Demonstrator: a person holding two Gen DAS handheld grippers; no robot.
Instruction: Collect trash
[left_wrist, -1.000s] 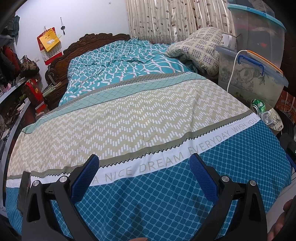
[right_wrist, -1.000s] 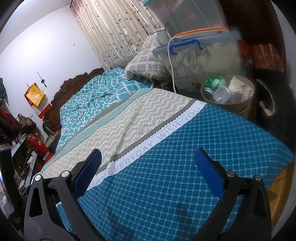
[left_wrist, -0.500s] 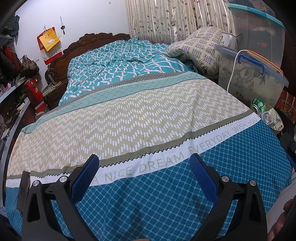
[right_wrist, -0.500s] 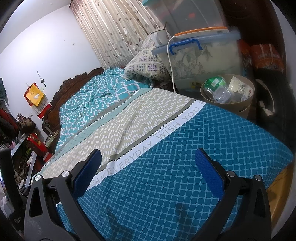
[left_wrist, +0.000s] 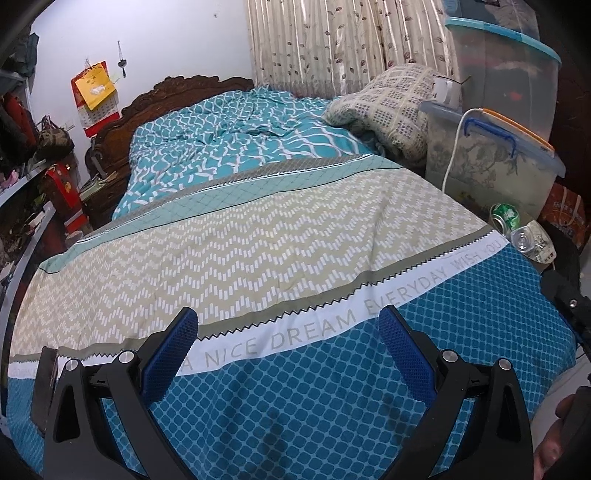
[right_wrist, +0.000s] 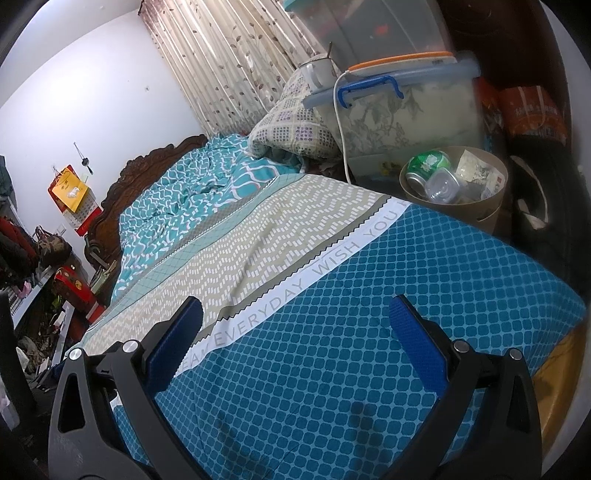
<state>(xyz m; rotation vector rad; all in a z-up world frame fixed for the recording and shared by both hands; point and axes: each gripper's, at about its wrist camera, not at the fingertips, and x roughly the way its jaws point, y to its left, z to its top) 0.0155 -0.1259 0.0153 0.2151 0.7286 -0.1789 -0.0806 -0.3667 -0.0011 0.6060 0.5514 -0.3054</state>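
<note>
Bedspread (left_wrist: 258, 236) stretches ahead of the left gripper (left_wrist: 288, 332), whose jaws are spread and hold nothing. The right gripper (right_wrist: 295, 317) is likewise spread and bare; far ahead to its right, a bin (right_wrist: 491, 218) holds a green can (right_wrist: 428, 164) and what looks like clear plastic trash (right_wrist: 443, 186).

Teal lattice and beige zigzag bedspread (left_wrist: 258, 243); green can (right_wrist: 426, 164); blue-padded grippers.
</note>
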